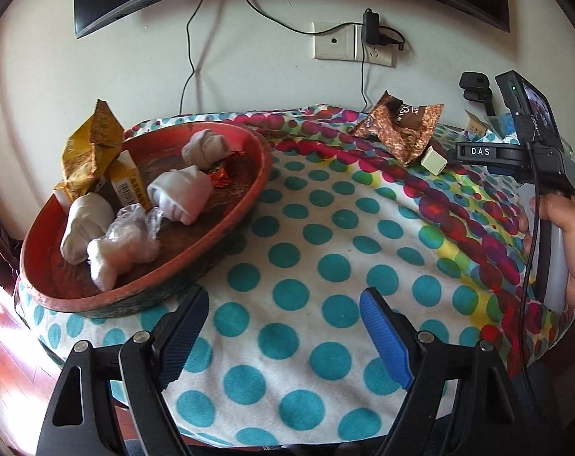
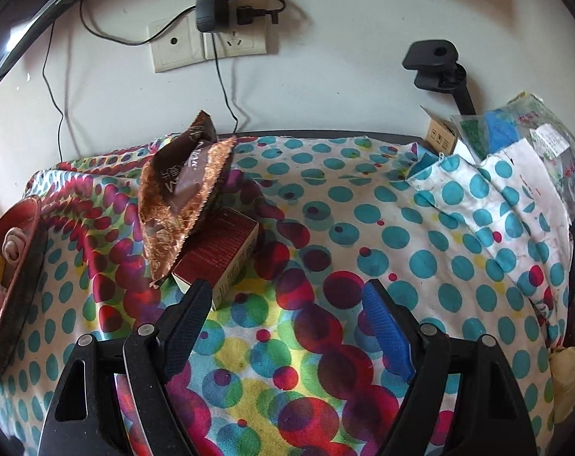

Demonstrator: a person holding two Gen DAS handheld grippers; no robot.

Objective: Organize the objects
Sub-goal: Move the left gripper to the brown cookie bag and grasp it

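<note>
A red oval tray (image 1: 40, 266) on the dotted cloth holds rolled white socks (image 1: 181, 193), a yellow snack bag (image 1: 90, 148), yellow boxes and a clear wrapper. My left gripper (image 1: 283, 323) is open and empty, just right of the tray's near rim. A brown snack bag (image 2: 181, 209) leans on a small red box (image 2: 219, 254) in the right wrist view. My right gripper (image 2: 283, 319) is open and empty; its left finger is right in front of the red box. The brown bag (image 1: 397, 125) and the box's pale end (image 1: 433, 160) also show in the left wrist view.
The tray's edge (image 2: 18, 296) sits at the right wrist view's far left. A folded dotted cloth (image 2: 488, 197), a plastic bag of papers (image 2: 534, 133) and a small cardboard box (image 2: 441, 135) lie at back right. Wall sockets, cables and a black clamp stand behind.
</note>
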